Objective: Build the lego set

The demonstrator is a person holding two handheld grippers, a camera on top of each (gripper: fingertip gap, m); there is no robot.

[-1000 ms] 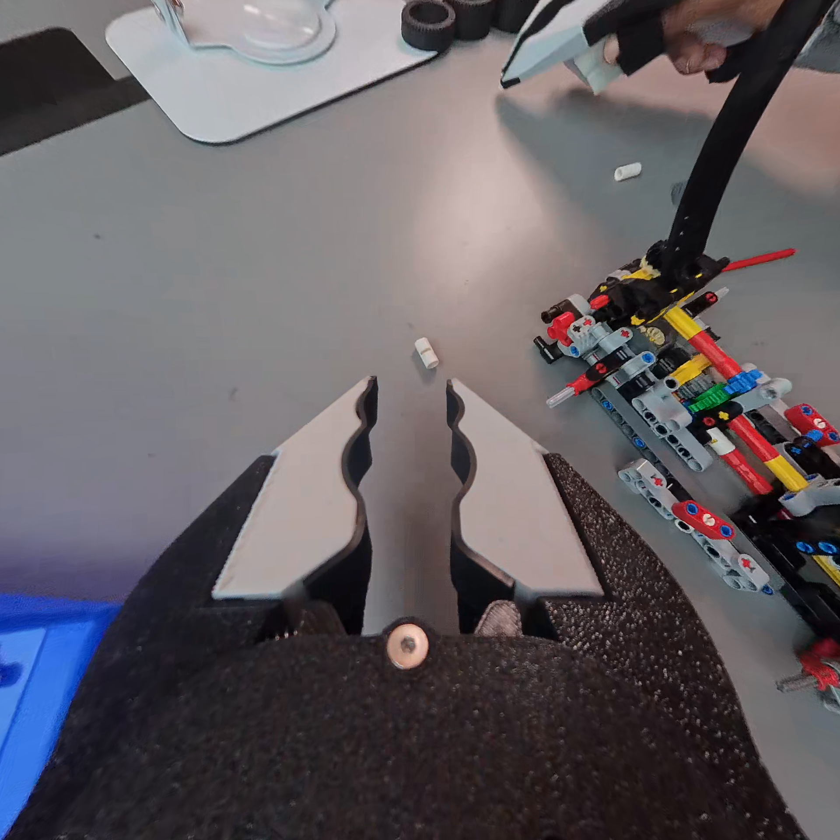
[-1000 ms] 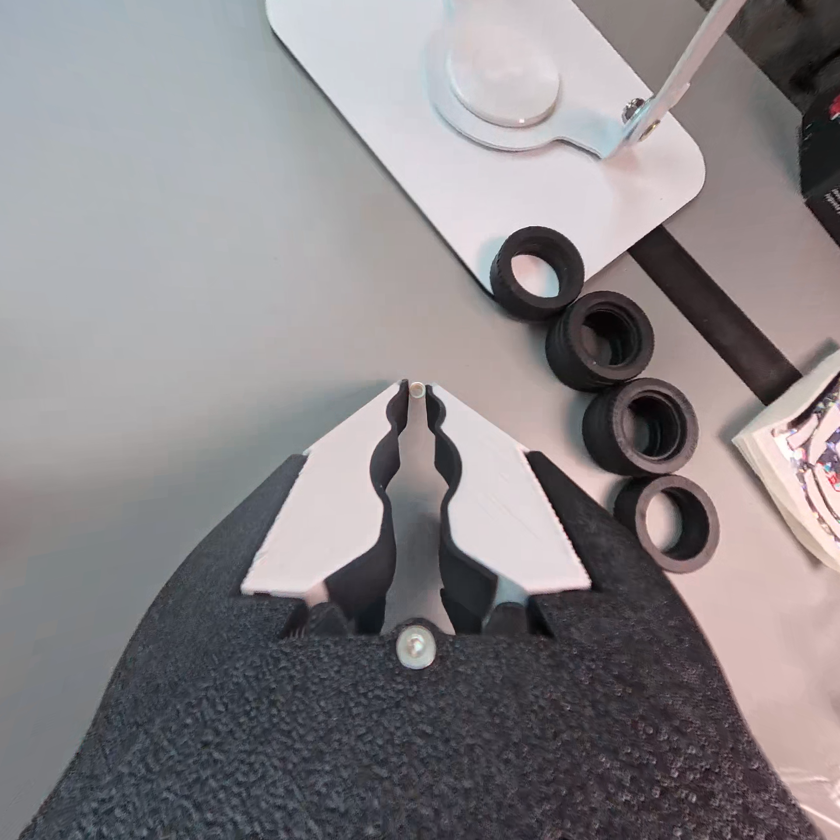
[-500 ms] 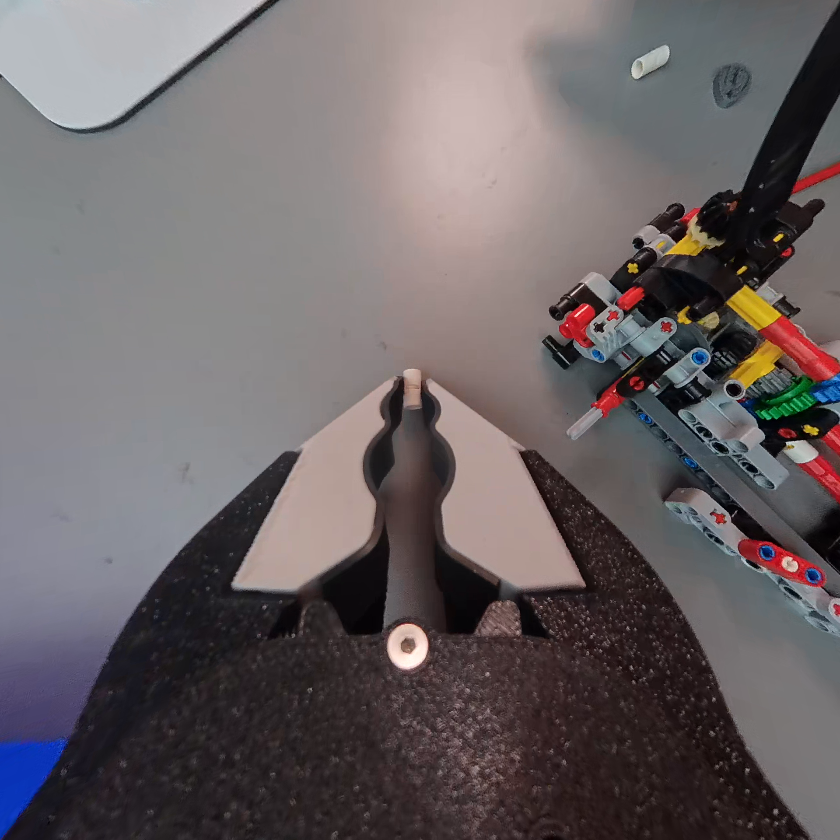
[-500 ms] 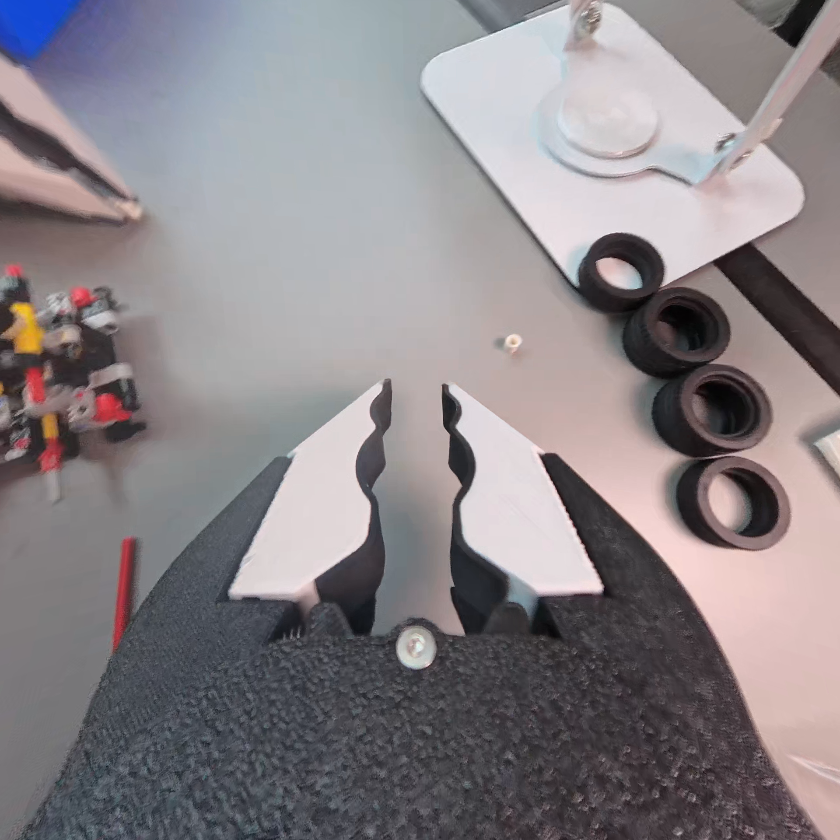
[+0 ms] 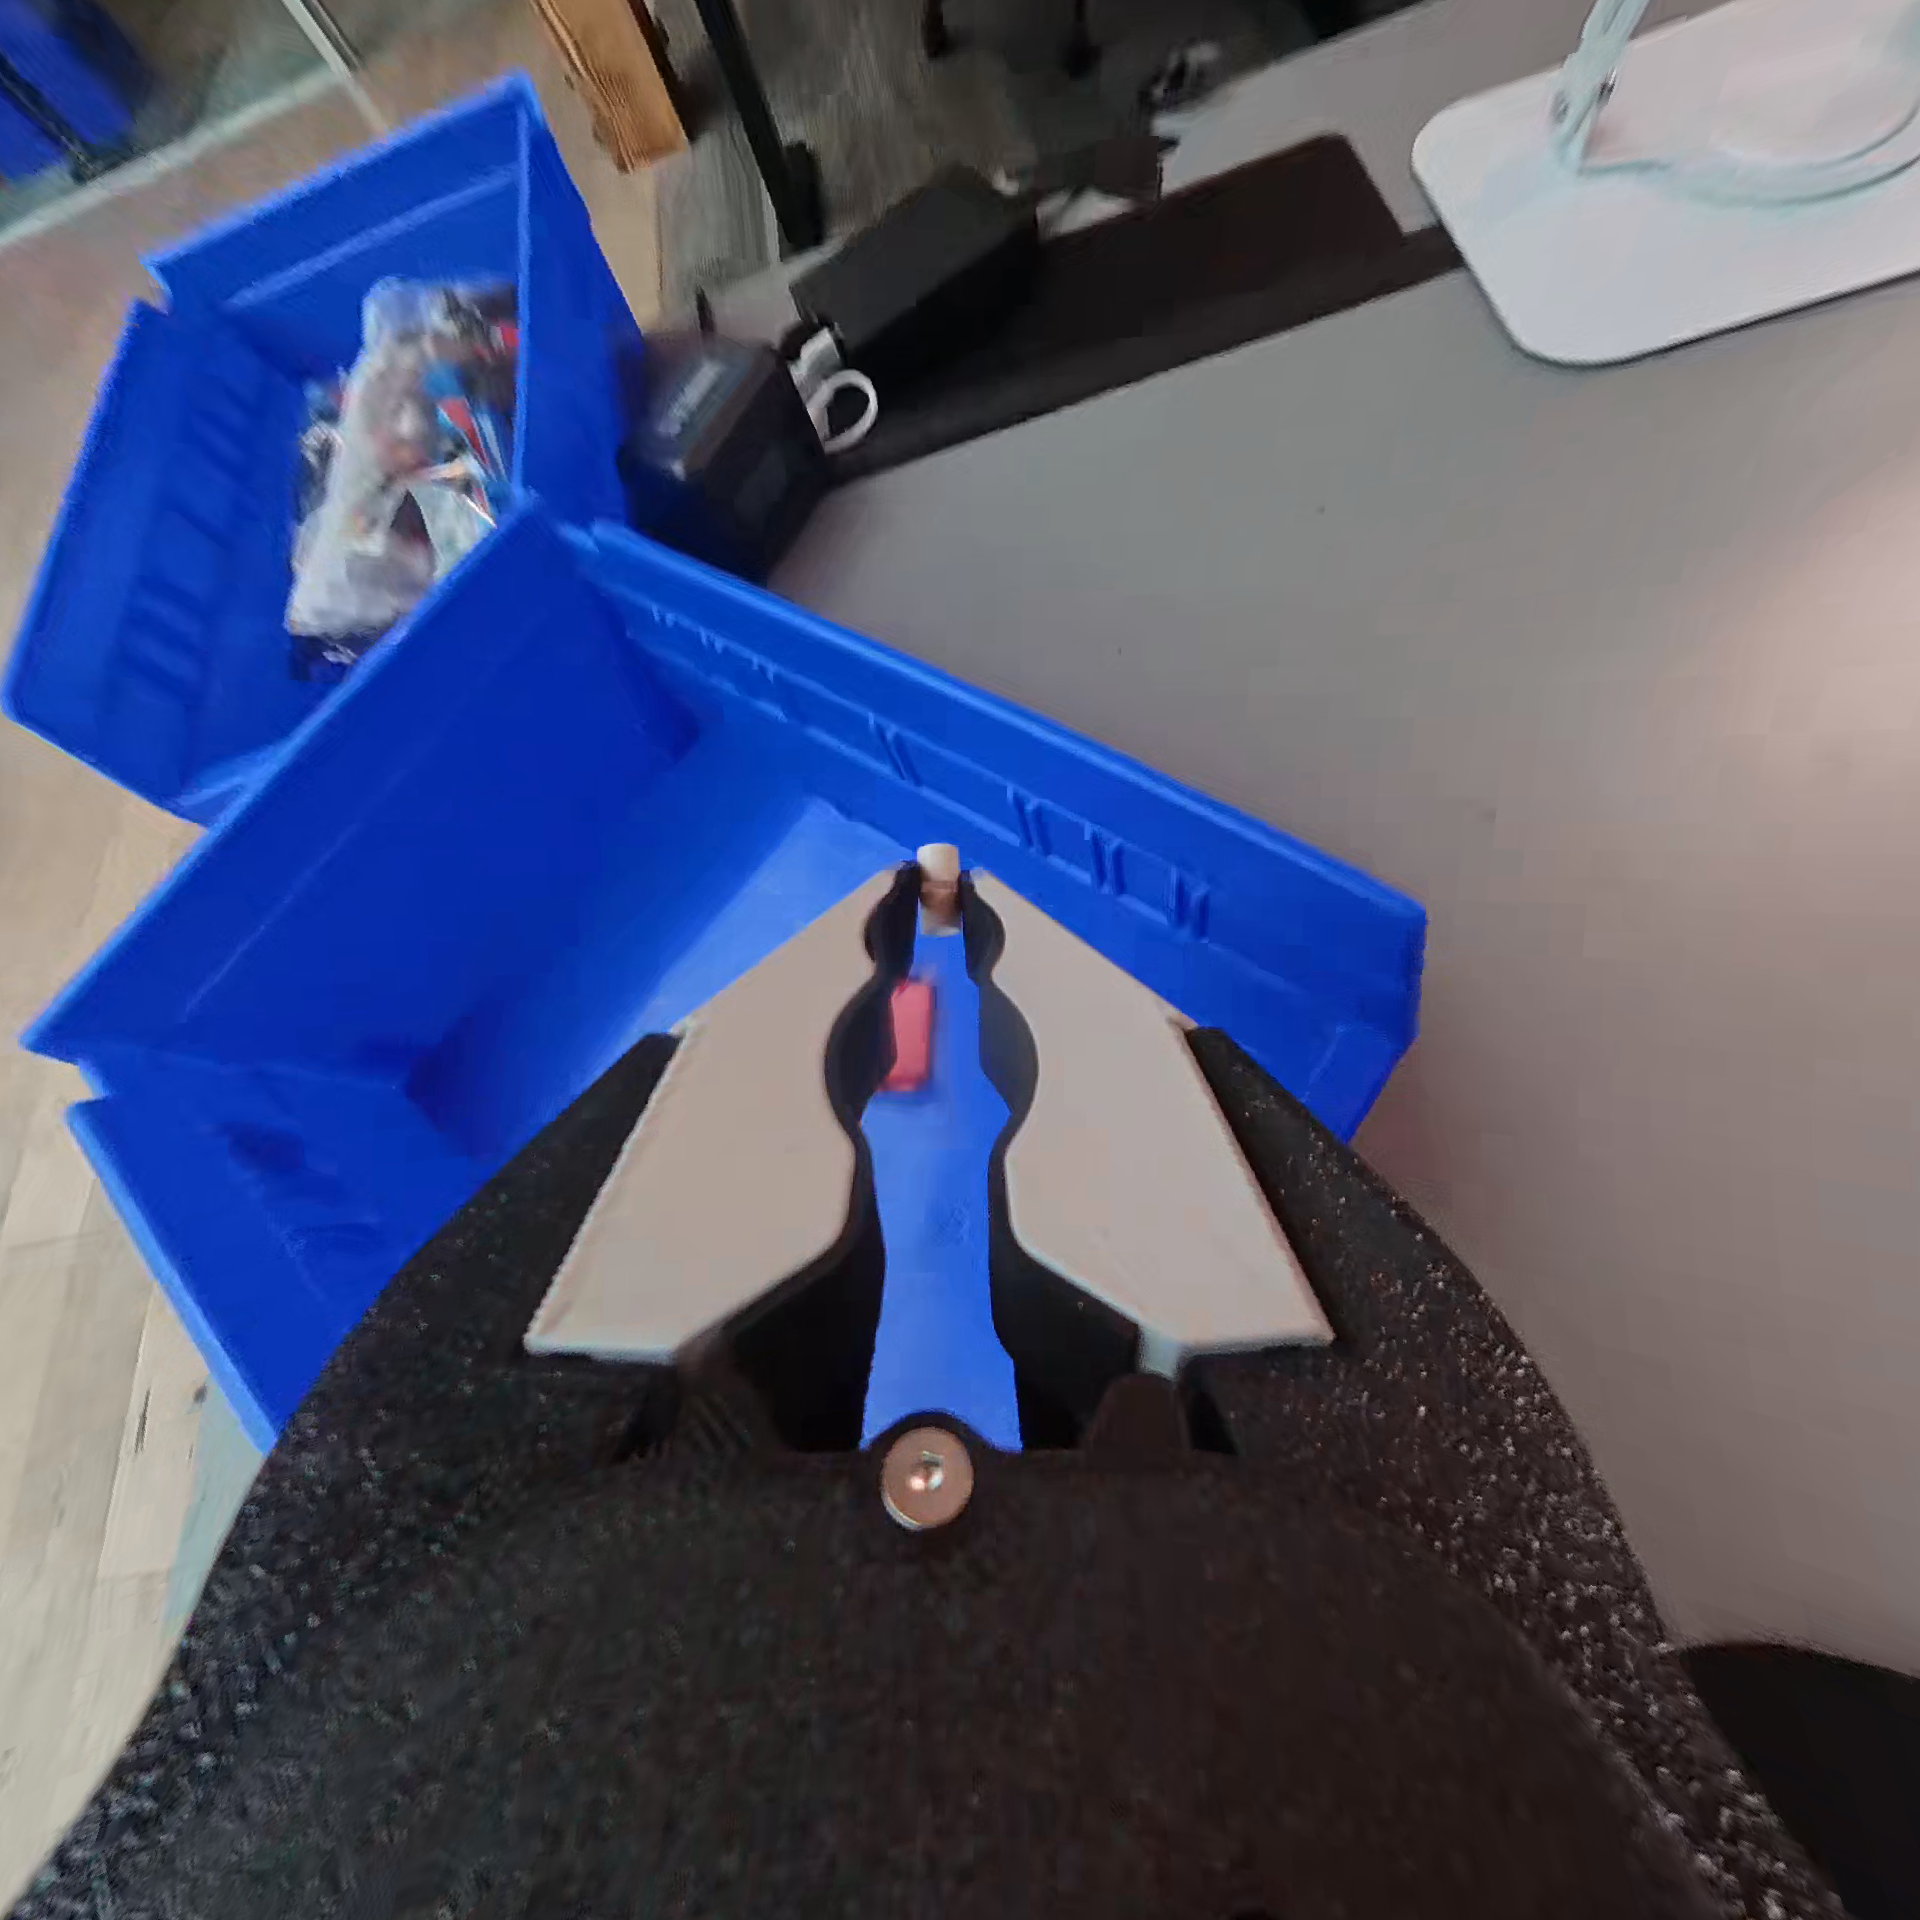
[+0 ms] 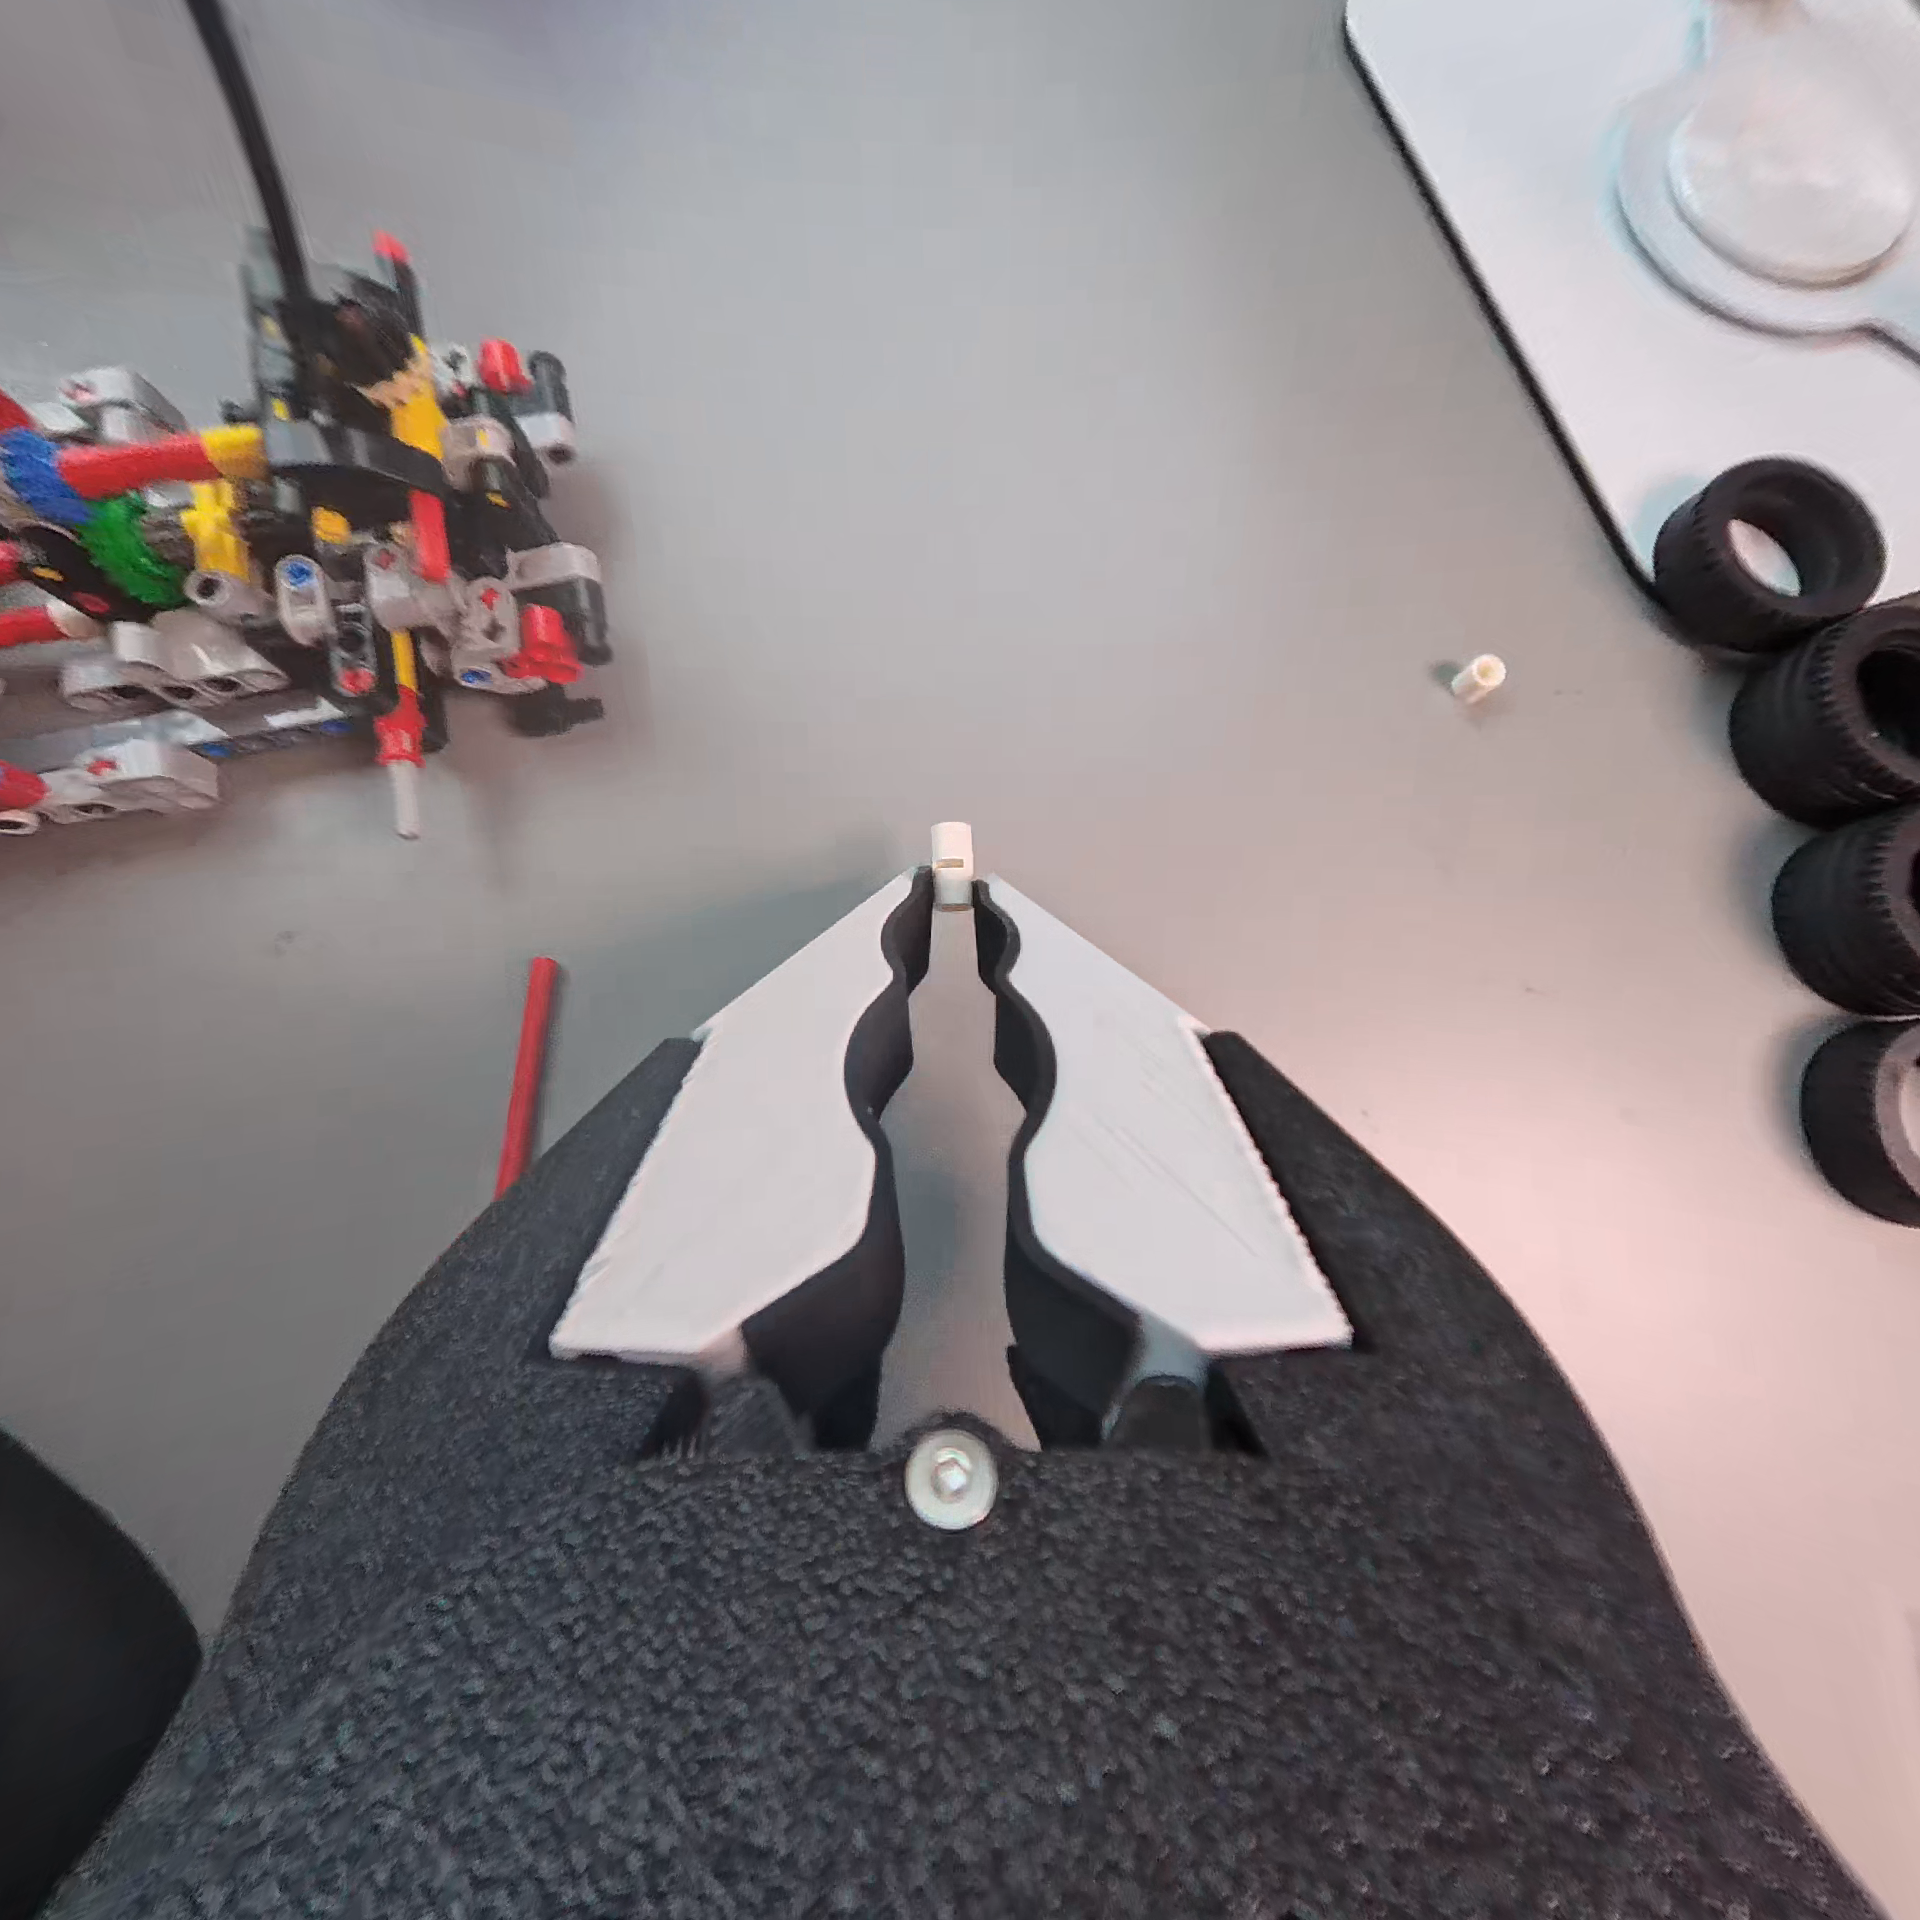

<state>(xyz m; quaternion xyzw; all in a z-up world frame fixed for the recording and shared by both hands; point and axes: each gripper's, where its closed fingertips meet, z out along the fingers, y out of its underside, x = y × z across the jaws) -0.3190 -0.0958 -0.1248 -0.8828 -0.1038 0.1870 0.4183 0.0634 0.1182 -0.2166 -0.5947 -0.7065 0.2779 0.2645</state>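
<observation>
In the left wrist view my left gripper is shut on a small white peg and holds it over an open blue bin. A red piece lies on the bin floor below the fingers. In the right wrist view my right gripper is shut on another small white peg just above the grey table. The part-built lego model lies at the far left of that view. A loose red axle lies left of the fingers, and a further white peg lies near the tyres.
Several black tyres line the right edge beside a white stand base. A black cable rises from the model. A second blue bin holding plastic bags sits beyond the first. The white stand base shows at top right. Left tips to right tips: about 45 cm. To the loose red axle: right tips about 9 cm, left tips about 45 cm.
My left gripper, holding its peg, has swung left from the table to over the blue bin. My right gripper, open half a second ago, has shut on a white peg nearer the model.
</observation>
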